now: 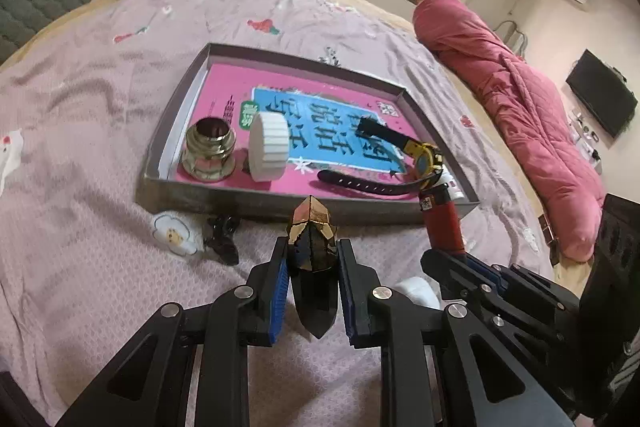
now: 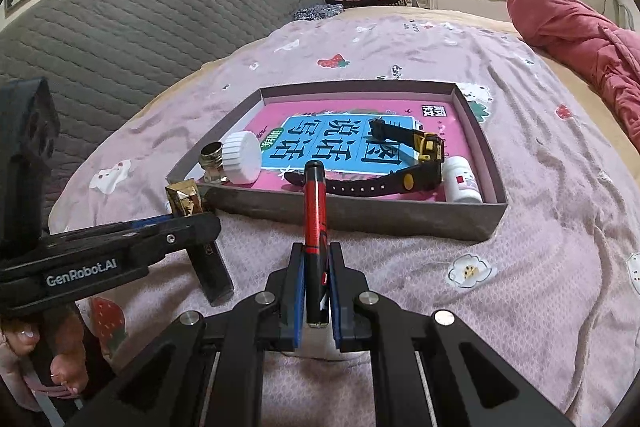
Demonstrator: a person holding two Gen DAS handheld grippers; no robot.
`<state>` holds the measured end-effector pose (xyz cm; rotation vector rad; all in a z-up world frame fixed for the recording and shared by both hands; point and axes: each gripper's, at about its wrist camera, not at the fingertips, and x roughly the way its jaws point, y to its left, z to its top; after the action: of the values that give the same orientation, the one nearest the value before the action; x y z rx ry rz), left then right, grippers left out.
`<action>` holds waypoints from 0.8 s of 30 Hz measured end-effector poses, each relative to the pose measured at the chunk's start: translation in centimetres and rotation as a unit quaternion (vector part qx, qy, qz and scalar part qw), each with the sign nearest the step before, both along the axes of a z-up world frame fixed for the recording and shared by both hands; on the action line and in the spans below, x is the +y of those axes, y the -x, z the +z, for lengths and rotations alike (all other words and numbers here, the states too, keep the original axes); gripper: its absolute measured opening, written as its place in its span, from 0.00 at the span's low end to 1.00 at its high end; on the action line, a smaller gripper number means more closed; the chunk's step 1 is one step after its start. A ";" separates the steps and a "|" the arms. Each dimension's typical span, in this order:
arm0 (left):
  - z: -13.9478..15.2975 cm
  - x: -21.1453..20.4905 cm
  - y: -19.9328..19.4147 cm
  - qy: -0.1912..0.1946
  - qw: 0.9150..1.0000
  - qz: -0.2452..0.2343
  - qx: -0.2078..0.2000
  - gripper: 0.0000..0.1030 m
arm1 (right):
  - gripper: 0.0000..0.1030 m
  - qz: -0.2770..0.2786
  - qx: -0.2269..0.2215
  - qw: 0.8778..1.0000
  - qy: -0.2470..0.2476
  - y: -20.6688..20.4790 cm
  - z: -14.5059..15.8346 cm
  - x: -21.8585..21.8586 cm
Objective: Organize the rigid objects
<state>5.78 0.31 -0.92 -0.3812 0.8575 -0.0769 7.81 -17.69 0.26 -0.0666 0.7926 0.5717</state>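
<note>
My left gripper is shut on a black tube with a faceted gold cap, held upright above the bed just short of the tray's front wall. To its right, my right gripper is shut on a red lighter that points toward the tray. The shallow tray is lined with a pink and blue book cover and holds a gold jar, a ribbed white cap, a black and yellow watch and a small white bottle. In the right wrist view the left gripper and its tube show at the left.
The tray lies on a pink patterned bedsheet. A dark hair clip sits on the sheet before the tray's near left corner. A white object lies under the right gripper. A rolled red quilt runs along the right; a grey headboard stands left.
</note>
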 end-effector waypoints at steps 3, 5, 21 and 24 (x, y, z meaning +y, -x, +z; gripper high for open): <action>0.4 -0.2 0.0 -0.005 1.000 -0.004 -0.006 0.22 | 0.10 -0.001 -0.004 1.000 -0.007 0.0 0.3 -0.3; 0.6 -0.3 0.1 -0.008 1.000 -0.005 -0.008 0.22 | 0.10 -0.003 -0.004 1.000 -0.009 0.0 0.4 -0.3; 2.5 -0.5 0.9 -0.031 0.999 -0.002 -0.022 0.22 | 0.10 0.002 -0.014 1.000 -0.025 0.2 1.3 -0.5; 3.0 -0.4 1.1 -0.036 0.999 0.000 -0.026 0.22 | 0.10 0.002 -0.020 0.999 -0.031 0.2 1.6 -0.5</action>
<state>4.70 -0.07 2.05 -0.3114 0.8076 -0.0559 7.60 -18.15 1.89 -0.0223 0.7363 0.5970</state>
